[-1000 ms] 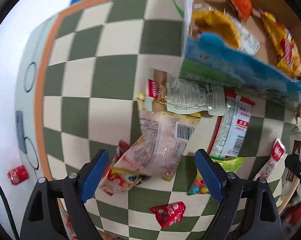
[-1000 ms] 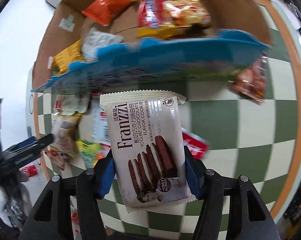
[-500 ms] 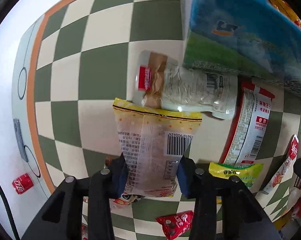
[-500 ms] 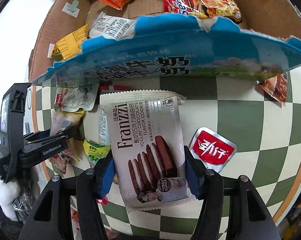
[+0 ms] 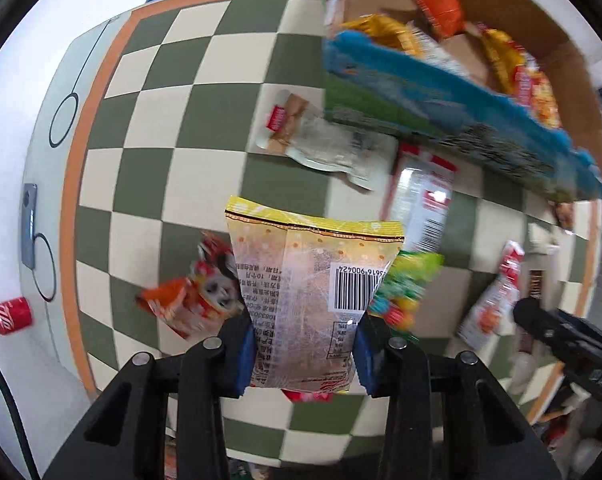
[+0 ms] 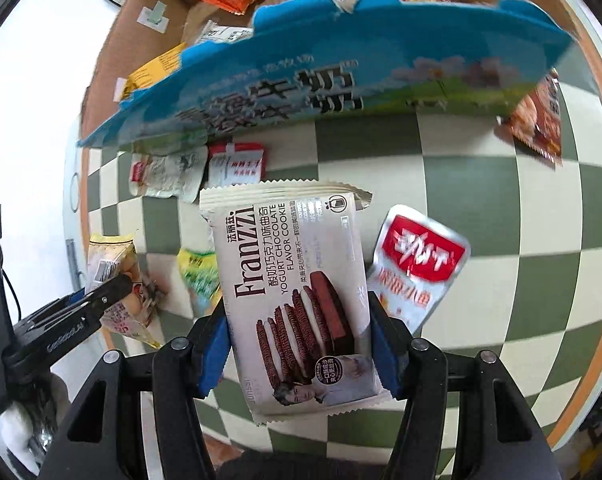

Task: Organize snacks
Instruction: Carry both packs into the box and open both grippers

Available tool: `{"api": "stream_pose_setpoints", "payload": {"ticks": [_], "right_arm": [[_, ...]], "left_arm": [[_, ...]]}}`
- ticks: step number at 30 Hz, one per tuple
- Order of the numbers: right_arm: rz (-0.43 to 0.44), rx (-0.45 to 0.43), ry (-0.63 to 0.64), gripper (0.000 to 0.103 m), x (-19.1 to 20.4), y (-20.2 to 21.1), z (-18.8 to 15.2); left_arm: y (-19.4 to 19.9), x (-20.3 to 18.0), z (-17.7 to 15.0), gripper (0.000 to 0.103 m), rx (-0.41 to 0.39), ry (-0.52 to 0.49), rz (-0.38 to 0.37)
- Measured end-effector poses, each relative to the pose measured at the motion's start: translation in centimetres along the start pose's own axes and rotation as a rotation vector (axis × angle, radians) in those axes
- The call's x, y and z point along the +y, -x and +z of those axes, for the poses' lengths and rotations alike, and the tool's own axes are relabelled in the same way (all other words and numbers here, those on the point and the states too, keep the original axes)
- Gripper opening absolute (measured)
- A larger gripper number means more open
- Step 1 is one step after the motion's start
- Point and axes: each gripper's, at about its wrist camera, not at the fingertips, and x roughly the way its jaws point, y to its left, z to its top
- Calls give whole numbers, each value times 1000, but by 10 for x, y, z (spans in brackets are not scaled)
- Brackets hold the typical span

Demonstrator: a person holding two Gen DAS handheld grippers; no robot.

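My left gripper (image 5: pixel 304 354) is shut on a yellow-topped clear snack bag (image 5: pixel 305 292) with a barcode, held above the checkered cloth (image 5: pixel 161 120). My right gripper (image 6: pixel 299 344) is shut on a white Franzzi chocolate cookie pack (image 6: pixel 293 296), held upright above the cloth. An open cardboard box (image 6: pixel 325 84) with a blue printed side stands ahead; several snack packs lie inside it (image 5: pixel 433 4). The left gripper with its bag shows at the left of the right wrist view (image 6: pixel 101 296).
Loose packs lie on the cloth: a clear pouch (image 5: pixel 321 140), a red-and-white pack (image 5: pixel 425 200), a green candy bag (image 5: pixel 405 284), an orange-red pack (image 5: pixel 189 300), a red-and-silver pack (image 6: pixel 417 264). A red can (image 5: pixel 11 316) lies off the cloth at left.
My left gripper closed on the yellow-topped bag and lifted it off the cloth. The right gripper kept the cookie pack and shifted slightly; the box looks closer.
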Motion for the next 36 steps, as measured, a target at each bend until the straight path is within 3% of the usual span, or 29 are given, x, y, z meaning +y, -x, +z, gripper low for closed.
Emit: {"api": "stream_pose_setpoints", "payload": {"ticks": [13, 18, 23, 28, 32, 36], "right_arm": [[35, -27, 16, 63, -14, 42, -61], [63, -67, 4, 63, -19, 69, -65], [137, -149, -20, 63, -20, 121, -46], [129, -277, -5, 64, -10, 173, 7], [108, -294, -18, 64, -1, 177, 62], [97, -258, -37, 64, 14, 152, 114]], "left_arm": [[42, -63, -34, 37, -43, -101, -86], [71, -79, -26, 37, -73, -129, -140], [122, -95, 22, 37, -155, -161, -186], [150, -105, 98, 37, -215, -183, -162], [142, -107, 165, 37, -188, -187, -117], [114, -104, 221, 37, -108, -175, -75]]}}
